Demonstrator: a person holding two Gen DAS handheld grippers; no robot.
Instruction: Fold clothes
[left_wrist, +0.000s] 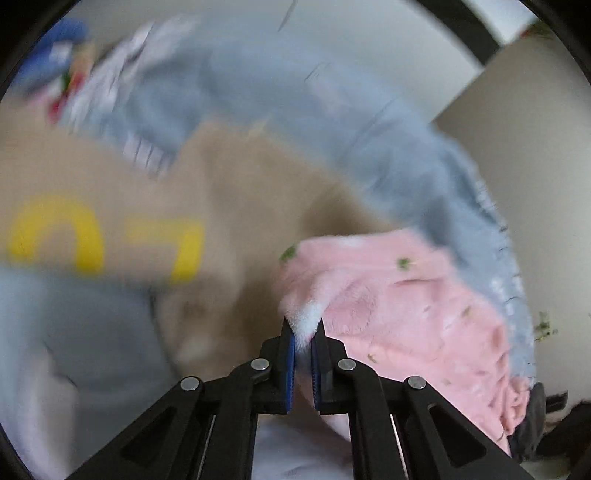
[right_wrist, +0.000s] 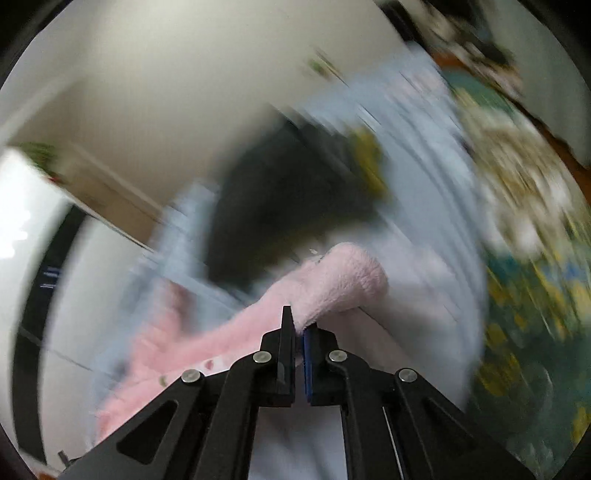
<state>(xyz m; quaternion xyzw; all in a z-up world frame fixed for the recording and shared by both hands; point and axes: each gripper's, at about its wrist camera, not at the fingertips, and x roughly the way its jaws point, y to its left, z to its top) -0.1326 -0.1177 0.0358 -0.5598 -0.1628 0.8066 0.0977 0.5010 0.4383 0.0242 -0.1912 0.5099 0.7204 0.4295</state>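
Left claw (left_wrist: 303, 328): closed on a white-tipped corner of the pink fleece garment (left_wrist: 406, 306), lifting it to spread.
Right claw (right_wrist: 299, 325): clamped on another edge, keeping the fleece taut between both.

Probably a home: strewn laundry (left_wrist: 110, 85), a pale wall (right_wrist: 147, 74), a patterned rug (right_wrist: 535, 295).

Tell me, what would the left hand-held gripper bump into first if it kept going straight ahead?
The left hand-held gripper is already shut on the fluffy pink garment. Straight ahead, that pink fabric comes first; beyond it probably the grey-blue garment, though blur hides depth.
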